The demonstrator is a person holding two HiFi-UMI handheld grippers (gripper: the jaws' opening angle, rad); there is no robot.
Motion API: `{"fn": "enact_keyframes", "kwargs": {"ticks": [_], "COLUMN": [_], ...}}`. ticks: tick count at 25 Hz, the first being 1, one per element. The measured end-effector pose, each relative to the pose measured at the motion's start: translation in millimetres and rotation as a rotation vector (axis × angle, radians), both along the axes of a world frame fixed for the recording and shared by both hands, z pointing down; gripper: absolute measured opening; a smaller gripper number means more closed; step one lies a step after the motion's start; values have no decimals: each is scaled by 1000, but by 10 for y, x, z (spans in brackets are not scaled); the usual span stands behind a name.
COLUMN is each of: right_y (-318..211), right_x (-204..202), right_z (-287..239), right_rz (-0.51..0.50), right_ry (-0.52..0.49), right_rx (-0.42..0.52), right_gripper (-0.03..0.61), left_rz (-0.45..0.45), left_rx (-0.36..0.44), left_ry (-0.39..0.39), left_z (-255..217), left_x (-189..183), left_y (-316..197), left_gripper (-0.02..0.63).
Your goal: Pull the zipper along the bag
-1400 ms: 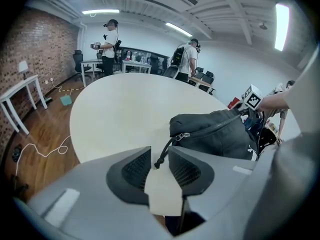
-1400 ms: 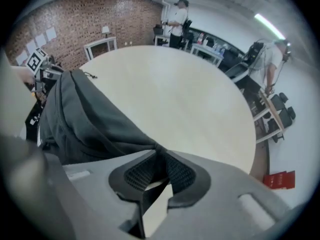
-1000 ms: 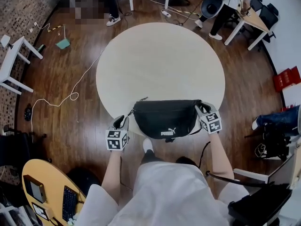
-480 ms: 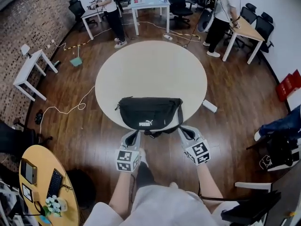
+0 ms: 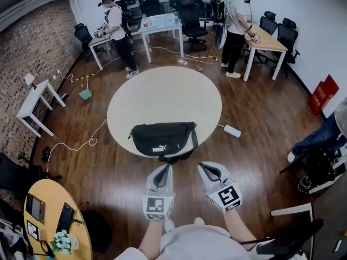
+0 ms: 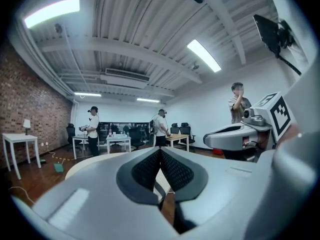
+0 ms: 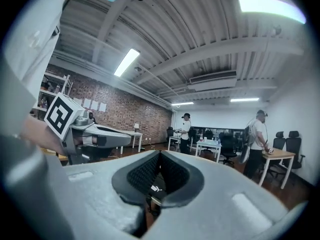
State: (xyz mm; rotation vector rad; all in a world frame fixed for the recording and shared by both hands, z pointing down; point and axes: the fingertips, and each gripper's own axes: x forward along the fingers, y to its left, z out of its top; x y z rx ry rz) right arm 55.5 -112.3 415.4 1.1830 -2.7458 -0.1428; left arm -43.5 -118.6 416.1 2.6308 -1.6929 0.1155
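Where your bag sits: the bag (image 5: 162, 138) lies on the near edge of the round table (image 5: 162, 85), about the middle of the head view, with the white logo facing you.
Strap: a bit of strap (image 5: 174, 157) droops over the table rim just below the bag.
Left gripper: your left gripper (image 5: 164, 168) is below the bag in the head view, over the wood floor (image 5: 108, 161) and not touching the bag. In its own view the jaws are pressed together with nothing between them.
Right gripper: your right gripper (image 5: 201, 166) is just right of the left one, also clear of the bag. Its jaws are closed too and hold nothing. In its own view you only catch the bag's logo past the pads.
Gap between grippers: they sit side by side and apart, tips aimed toward the table.
Background: two people stand in the upper part of the head view, one upper left (image 5: 115, 26) and one upper right (image 5: 236, 23), with a white desk (image 5: 160, 23) between them.
Floor stuff: a power strip (image 5: 232, 131) lies right of the table.
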Motion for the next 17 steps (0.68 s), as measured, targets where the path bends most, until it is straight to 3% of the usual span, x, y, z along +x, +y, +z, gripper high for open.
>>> {"fn": "enact_keyframes", "kwargs": {"ticks": [4, 12, 17], "right_y": [124, 207, 206], "right_x": [-140, -465, -676], "right_z": [-225, -210, -303], "right_rz": [3, 27, 23], "right_ry": [-5, -38, -20], "right_rx": [43, 28, 71], "right_gripper": [-8, -8, -8], "left_rz": [19, -11, -18], "left_rx": [58, 50, 53], "left_ry": [-9, -10, -25], "left_z": [-199, -186, -173], "left_x": [10, -460, -684], "left_y": [135, 272, 312], "left_gripper": [17, 17, 17]}}
